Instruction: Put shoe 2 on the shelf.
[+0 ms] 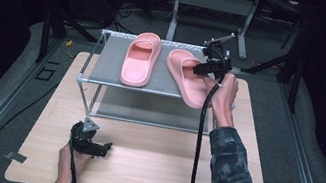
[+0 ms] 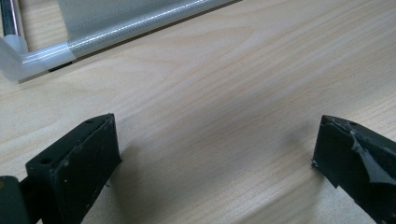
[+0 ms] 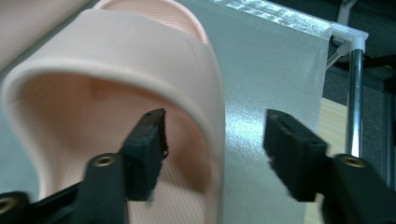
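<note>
Pink foam slide sandal (image 3: 116, 93) on the grey fabric shelf (image 3: 275, 70): the right gripper (image 3: 212, 149) is spread, one jaw inside its strap, one outside. A second pink sandal (image 1: 140, 58) lies beyond. The left gripper (image 2: 215, 158), spread and empty, hovers over the pale wooden counter (image 2: 233, 93).

Lit table, dark surround.
Overhead light: glare on rack tube (image 2: 140, 25) and shelf fabric (image 3: 275, 70); soft shadows under jaws; near slipper (image 3: 116, 74) slightly blurred.

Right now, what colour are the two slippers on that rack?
Both slippers are soft pink, on the rack's grey top shelf; clearest in the high view.
</note>
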